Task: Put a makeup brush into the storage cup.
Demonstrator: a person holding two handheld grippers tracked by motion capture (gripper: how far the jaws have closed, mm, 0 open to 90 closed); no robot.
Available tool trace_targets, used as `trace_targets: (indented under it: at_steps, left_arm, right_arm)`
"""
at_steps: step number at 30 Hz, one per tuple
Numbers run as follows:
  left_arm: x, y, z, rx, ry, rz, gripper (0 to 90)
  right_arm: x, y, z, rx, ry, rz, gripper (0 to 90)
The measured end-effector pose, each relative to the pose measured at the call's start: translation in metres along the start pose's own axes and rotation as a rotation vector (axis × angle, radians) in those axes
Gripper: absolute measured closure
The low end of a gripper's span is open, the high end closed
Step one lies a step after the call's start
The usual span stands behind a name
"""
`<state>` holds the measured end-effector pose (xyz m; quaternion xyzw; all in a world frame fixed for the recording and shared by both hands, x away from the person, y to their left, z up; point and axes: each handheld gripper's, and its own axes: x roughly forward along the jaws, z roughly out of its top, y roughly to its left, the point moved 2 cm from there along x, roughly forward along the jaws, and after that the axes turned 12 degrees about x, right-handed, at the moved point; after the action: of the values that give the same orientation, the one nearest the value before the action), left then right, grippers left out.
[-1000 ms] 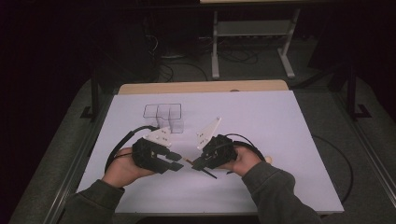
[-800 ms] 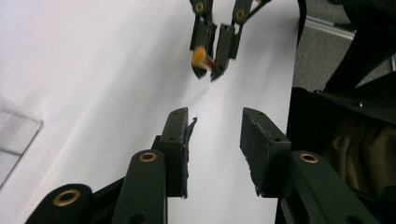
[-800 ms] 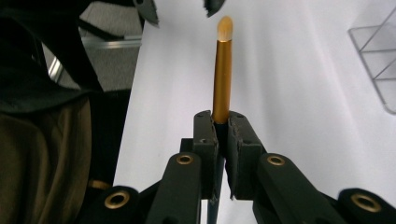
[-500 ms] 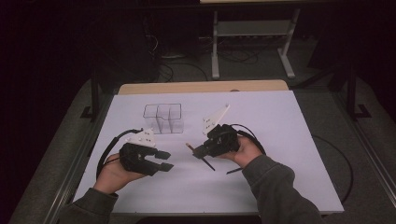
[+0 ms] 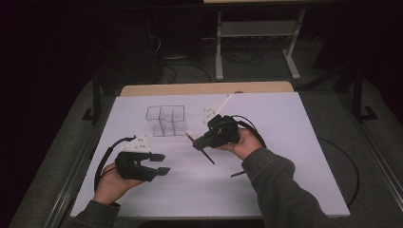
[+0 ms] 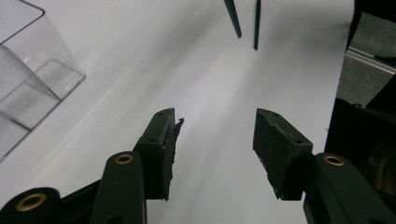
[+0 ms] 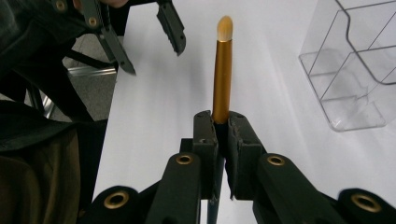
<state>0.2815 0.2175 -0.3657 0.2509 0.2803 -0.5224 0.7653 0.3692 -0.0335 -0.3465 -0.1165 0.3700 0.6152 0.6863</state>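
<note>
The right gripper [image 7: 218, 128] is clamped on a brush [image 7: 222, 70], gold ferrule and pale tip sticking out past the jaws. The left gripper [image 5: 159, 164], empty, has just been opening and sits well apart near the table's [image 5: 285, 123] left edge. The clear organizer [image 5: 165, 119] stands just beyond the brush. To seat it well, the person should probably tilt the brush upright above one compartment before letting go.
</note>
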Motion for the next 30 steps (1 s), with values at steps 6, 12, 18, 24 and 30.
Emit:
trace_targets:
  at_steps: [6,12,18,24,30]
  left_arm:
    - [0.002,0.0,-0.008,-0.007,-0.006,0.026,46.9]
    - [0.005,-0.001,-0.017,-0.031,-0.017,0.037,45.1]
    - [0.007,0.0,-0.026,-0.045,-0.032,0.055,42.9]
    - [0.007,0.002,-0.032,-0.063,-0.048,0.07,39.3]
    - [0.006,0.002,-0.035,-0.076,-0.052,0.084,38.5]
  right_arm:
    - [-0.001,-0.005,0.008,0.011,-0.011,-0.002,82.2]
    - [0.0,-0.01,0.015,0.021,-0.011,-0.007,82.2]
    - [0.002,-0.016,0.021,0.035,-0.015,-0.008,82.2]
    - [0.005,-0.02,0.03,0.046,-0.023,-0.009,82.2]
    - [0.002,-0.022,0.048,0.029,-0.05,-0.009,82.2]
